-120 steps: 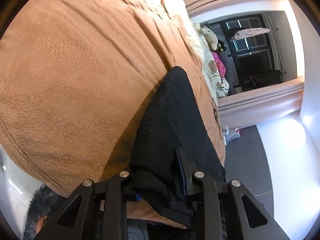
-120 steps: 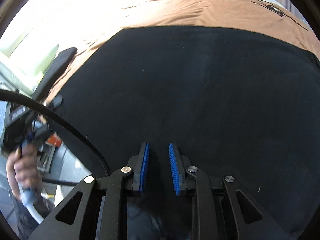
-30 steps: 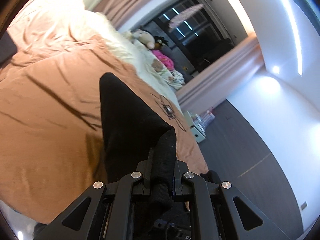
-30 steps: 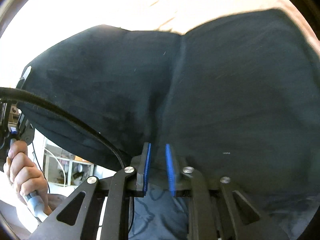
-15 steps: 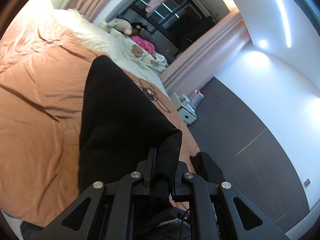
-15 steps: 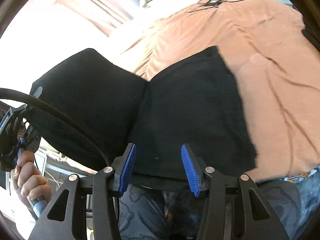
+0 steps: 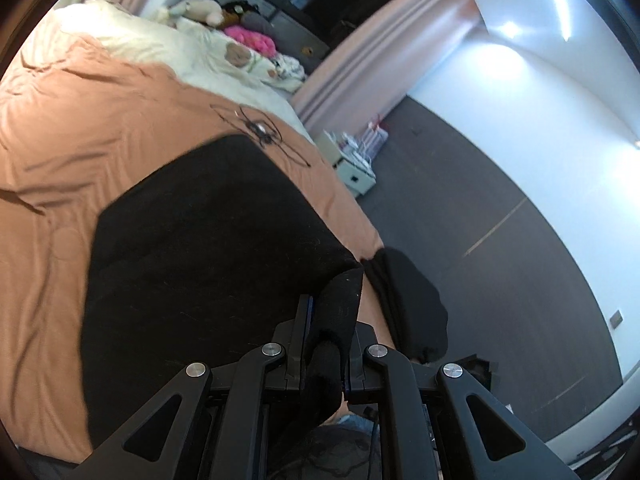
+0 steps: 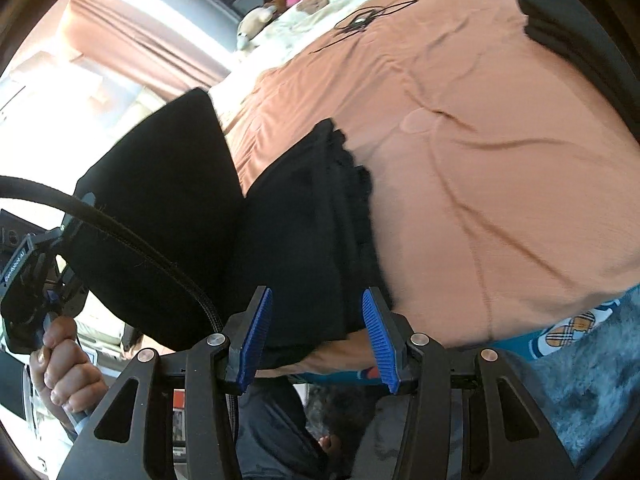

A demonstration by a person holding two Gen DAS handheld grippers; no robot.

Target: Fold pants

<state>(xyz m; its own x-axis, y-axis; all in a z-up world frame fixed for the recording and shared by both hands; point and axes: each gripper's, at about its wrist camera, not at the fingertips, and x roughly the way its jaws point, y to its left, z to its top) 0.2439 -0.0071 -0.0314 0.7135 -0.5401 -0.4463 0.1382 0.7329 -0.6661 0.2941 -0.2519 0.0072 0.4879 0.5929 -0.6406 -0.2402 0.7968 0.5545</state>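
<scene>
Black pants [image 7: 208, 248] lie on the orange blanket [image 7: 80, 140]. My left gripper [image 7: 326, 344] is shut on a bunched corner of them near the bed's edge. In the right wrist view the pants [image 8: 312, 232] lie as a layered stack. One flap [image 8: 168, 192] is lifted to the left, towards the left gripper [image 8: 60, 248], which a hand [image 8: 60, 344] holds. My right gripper [image 8: 318, 334] stands open just above the stack's near edge. Its blue pads [image 8: 256, 332] sit on either side of the cloth and do not press on it.
A second black garment [image 7: 408, 304] hangs over the bed's edge, and the right wrist view has a dark folded one [image 8: 568, 28] at top right. A tangled black cable [image 7: 258, 128] lies on the blanket. Soft toys [image 7: 200, 10] sit by the pillows. A small white cabinet [image 7: 356, 170] stands on the grey floor.
The right gripper's jaws have opened off the pants and it has drawn back from them. The left gripper has swung sideways with its corner of cloth, so more of the pants now shows.
</scene>
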